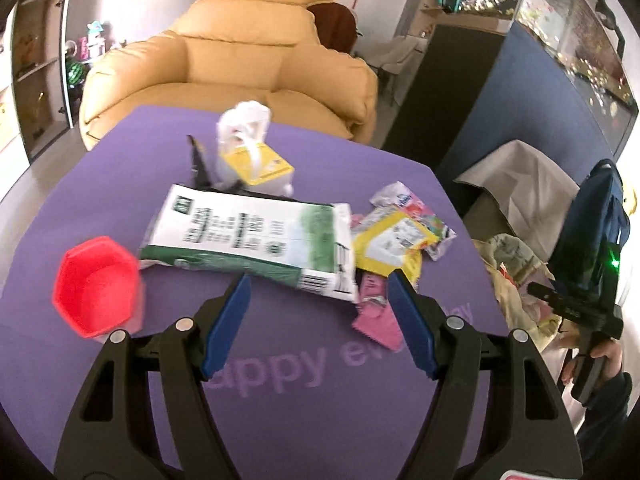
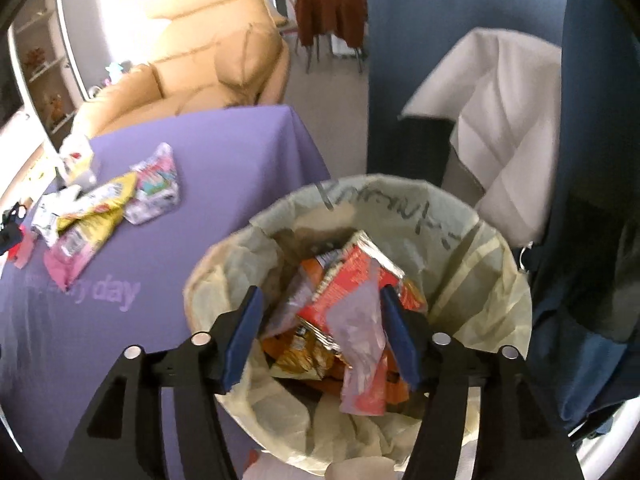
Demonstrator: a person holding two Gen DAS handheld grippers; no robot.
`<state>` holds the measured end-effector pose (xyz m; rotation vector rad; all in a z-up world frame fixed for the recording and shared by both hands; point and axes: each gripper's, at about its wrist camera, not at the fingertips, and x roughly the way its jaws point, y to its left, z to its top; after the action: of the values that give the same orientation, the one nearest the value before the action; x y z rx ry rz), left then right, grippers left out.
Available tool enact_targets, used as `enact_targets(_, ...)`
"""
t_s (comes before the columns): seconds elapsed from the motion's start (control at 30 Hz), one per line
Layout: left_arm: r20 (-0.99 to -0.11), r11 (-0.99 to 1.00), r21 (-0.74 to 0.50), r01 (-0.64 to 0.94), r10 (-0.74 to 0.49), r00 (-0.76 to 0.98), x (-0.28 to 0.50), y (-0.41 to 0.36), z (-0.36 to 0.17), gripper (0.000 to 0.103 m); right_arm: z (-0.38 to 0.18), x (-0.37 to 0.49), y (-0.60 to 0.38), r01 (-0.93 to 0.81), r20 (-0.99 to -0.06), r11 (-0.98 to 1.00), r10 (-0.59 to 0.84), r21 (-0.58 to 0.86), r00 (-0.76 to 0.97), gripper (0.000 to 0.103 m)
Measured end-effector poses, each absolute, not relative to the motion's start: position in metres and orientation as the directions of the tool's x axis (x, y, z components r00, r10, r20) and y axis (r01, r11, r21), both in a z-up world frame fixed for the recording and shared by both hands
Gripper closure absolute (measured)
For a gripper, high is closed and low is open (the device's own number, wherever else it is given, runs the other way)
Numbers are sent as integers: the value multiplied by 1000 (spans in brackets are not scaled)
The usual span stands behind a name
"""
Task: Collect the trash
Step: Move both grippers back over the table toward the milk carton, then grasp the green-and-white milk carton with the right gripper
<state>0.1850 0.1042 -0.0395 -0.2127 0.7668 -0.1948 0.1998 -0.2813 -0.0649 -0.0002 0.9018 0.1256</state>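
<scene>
Several crumpled wrappers (image 1: pixel 394 236) lie mid-frame on the purple cloth (image 1: pixel 120 184), right of a red cup (image 1: pixel 96 286); left gripper (image 1: pixel 318 284) hovers empty, fingers apart. Only the right wrist view shows the lined bin (image 2: pixel 472 248) lower centre, full of red and orange packets (image 2: pixel 348 292); right gripper (image 2: pixel 320 304) gapes above. Cloth reads "day".

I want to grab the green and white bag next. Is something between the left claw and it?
Nothing visible: the open left claw is just before the green and white bag, with bare purple tablecloth between.
</scene>
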Motion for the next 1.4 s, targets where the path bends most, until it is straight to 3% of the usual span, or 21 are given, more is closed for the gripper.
enact_targets(0.47, -668, 962, -248, 110, -252, 700, 175, 126, -55, 36, -39, 187, -228, -205, -734, 979, 155, 23, 661, 44)
enact_targets(0.87, -676, 916, -376, 137, -373, 636, 185, 117, -62, 36, -50, 187, -155, -354, -735, 935, 252, 18, 629, 44)
enact_targets(1.03, -692, 909, -335, 246, -415, 591, 193, 77, -65, 36, -51, 192, -159, -348, -734, 937, 257, 29, 629, 44)
enact_targets(1.13, -701, 928, -275, 253, -373, 608, 199, 62, -62, 36, -47, 193, -170, -319, -722, 947, 252, 45, 645, 44)
enact_targets(1.33, -646, 946, -214, 243, -323, 691, 225, 88, -33, 36, -47, 197, -178, -326, -720, 941, 285, 85, 633, 44)
enact_targets(1.4, -665, 938, -227, 262, -346, 662, 253, 103, -32, 36, -49, 200, -172, -336, -721, 937, 298, 95, 626, 44)
